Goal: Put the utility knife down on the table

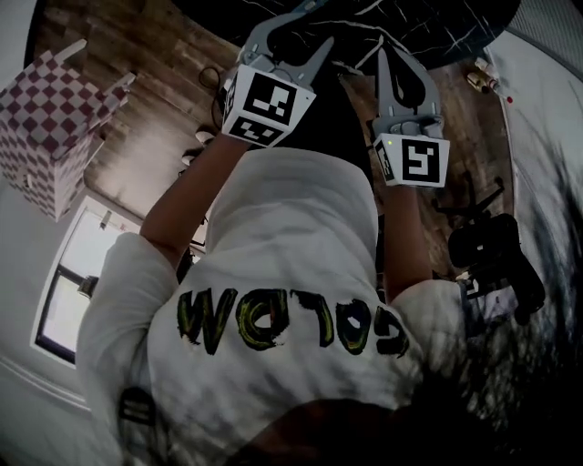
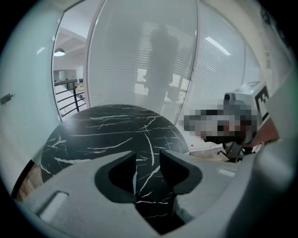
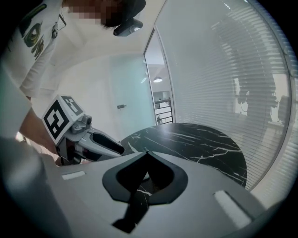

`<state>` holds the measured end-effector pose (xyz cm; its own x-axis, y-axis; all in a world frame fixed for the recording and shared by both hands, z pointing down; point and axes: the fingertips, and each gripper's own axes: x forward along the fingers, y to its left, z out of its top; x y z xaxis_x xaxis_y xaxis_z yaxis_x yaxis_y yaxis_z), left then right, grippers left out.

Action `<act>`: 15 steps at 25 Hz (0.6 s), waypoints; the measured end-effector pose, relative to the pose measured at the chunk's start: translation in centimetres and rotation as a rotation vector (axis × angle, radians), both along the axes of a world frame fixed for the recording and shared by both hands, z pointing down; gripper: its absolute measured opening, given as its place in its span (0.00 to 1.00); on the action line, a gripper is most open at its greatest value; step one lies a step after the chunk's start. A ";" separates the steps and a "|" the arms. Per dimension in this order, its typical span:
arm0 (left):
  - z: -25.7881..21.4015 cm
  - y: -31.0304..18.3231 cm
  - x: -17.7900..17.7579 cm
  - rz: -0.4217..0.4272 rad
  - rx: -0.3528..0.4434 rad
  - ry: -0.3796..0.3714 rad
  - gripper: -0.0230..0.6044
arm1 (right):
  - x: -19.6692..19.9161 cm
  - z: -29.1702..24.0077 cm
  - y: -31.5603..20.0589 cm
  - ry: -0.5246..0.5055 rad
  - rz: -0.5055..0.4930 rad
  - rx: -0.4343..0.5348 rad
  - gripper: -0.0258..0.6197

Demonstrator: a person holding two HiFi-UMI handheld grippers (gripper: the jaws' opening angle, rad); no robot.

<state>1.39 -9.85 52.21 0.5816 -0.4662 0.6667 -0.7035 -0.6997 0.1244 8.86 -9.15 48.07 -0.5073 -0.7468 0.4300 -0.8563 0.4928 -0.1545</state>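
Judging by both tools, the put-down looks finished or nearly so, though no view proves it. The left tool (image 2: pixel 148 160) stands with its jaws wide apart and nothing between them; through the gap only the dark, white-veined table (image 2: pixel 107 130) shows. The right tool (image 3: pixel 146 155) has its jaw tips together and grips nothing, with the same table (image 3: pixel 200 139) beyond it. In the head view the left tool (image 1: pixel 291 41) and the right tool (image 1: pixel 405 82) sit side by side in front of the person's white shirt (image 1: pixel 291 237), both aimed toward the near edge of the round table (image 1: pixel 410 23), neither touching it. The utility knife appears in none of the views: it is in neither tool, and it is not on the stretch of table that the two gripper views cover, so its place cannot be told. If it already lies on the table out of frame, nothing is left to do; if not, it has yet to be found and set down.
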 end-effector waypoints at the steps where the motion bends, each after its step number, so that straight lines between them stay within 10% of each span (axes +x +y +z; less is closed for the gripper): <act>1: -1.5 0.1 0.0 -0.004 0.015 0.013 0.29 | 0.0 -1.2 0.1 -0.004 0.000 0.013 0.04; 15: -20.9 2.4 3.3 -0.003 0.236 0.278 0.27 | 0.9 -18.6 1.6 -0.111 -0.034 0.233 0.04</act>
<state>4.73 -7.46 31.32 0.7239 -0.5903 0.3571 -0.6676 -0.7299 0.1470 9.81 -7.55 29.48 -0.5688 -0.8006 0.1884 -0.8225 0.5547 -0.1259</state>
